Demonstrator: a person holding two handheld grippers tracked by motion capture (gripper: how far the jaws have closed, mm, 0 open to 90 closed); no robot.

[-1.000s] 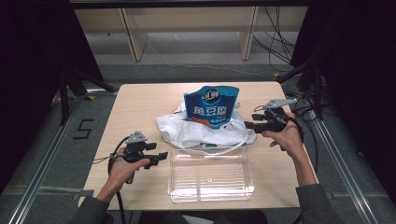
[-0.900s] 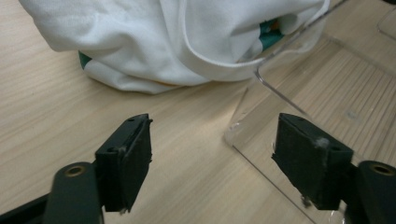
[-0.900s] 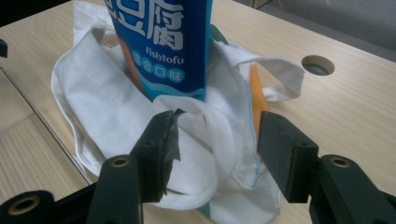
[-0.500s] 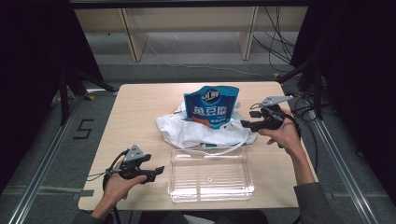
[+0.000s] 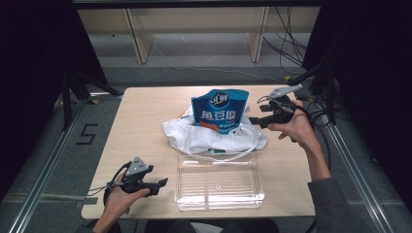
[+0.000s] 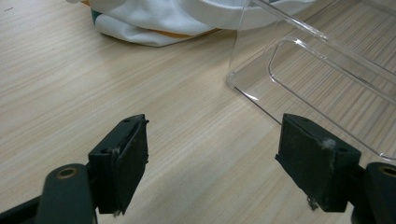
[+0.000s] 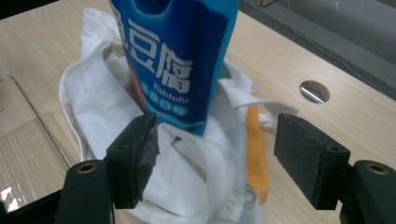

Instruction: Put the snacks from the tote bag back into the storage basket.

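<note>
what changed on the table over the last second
The left gripper drew back toward the table's near left corner, beside the clear tray, jaws opening a little, nothing between them. The right gripper lifted slightly by the blue snack bag; its jaws have just been opening, nothing between them. The bag, the white cloth bag under it and the tray stayed put.

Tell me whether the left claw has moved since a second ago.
Yes. The left claw has drawn back toward the table's near edge, now beside the clear tray's left wall, jaws wide apart and holding nothing.
</note>
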